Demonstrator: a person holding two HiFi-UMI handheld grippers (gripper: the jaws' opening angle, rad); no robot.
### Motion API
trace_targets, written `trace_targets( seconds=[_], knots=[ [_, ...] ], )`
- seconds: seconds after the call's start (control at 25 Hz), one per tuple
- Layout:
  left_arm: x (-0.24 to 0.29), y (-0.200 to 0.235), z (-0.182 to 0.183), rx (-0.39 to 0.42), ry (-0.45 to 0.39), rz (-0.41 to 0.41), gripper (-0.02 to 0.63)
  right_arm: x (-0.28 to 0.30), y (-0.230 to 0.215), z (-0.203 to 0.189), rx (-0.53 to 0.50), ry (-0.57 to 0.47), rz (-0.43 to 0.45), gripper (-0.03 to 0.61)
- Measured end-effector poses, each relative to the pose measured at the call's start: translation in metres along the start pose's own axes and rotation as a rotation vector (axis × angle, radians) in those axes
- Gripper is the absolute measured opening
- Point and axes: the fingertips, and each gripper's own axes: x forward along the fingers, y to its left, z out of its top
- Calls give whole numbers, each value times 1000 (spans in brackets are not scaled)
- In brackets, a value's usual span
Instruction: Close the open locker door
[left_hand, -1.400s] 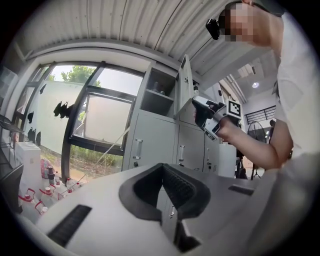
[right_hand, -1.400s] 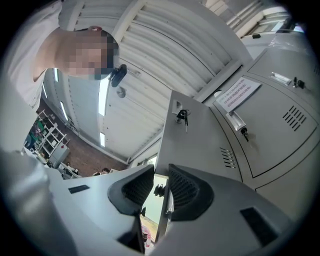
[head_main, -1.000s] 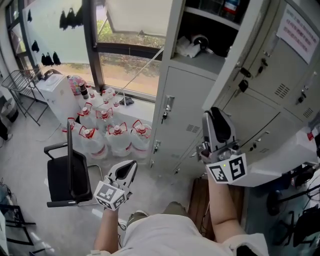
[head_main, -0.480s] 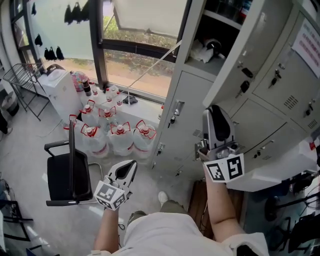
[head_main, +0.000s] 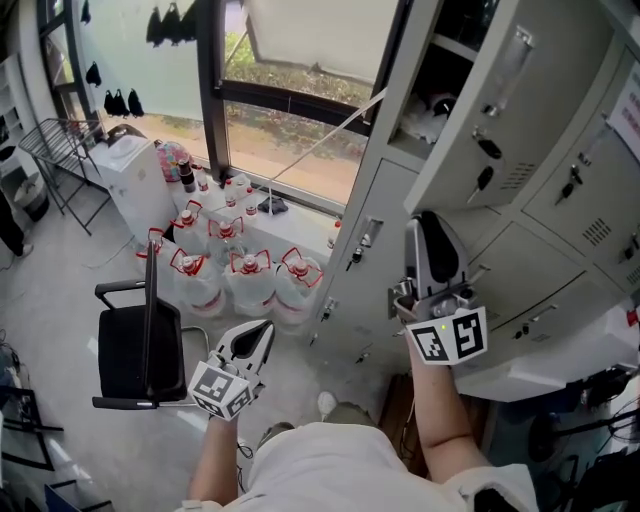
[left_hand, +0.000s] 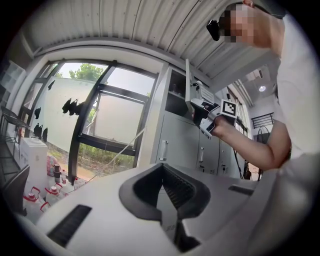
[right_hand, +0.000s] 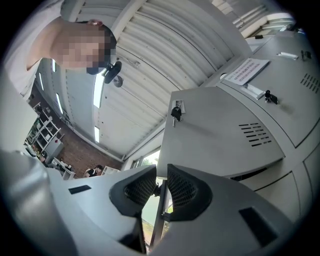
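Observation:
The grey locker's open door swings out toward me at the upper right, and its compartment with things on the shelf shows behind it. My right gripper points up at the door's lower corner. In the right gripper view the door fills the space above, and its thin edge lines up with the narrow gap of the right gripper. Those jaws are closing, and the pads do not visibly press on the edge. My left gripper hangs low over the floor, slightly open and empty.
Several water bottles stand under the window. A black chair is at my left, with a white appliance and a wire rack beyond. Closed locker doors lie below the open one. A white desk juts in at right.
The head view has swung so the locker and its open door sit further right and higher. Both grippers stay at about the same spots in the view.

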Motion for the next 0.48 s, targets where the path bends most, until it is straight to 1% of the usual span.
trace_targets(
  seconds=[0.48],
  knots=[
    [17,23,-3,-6,6,75,3,35,-21,-22,34,-4,34,48]
  ],
)
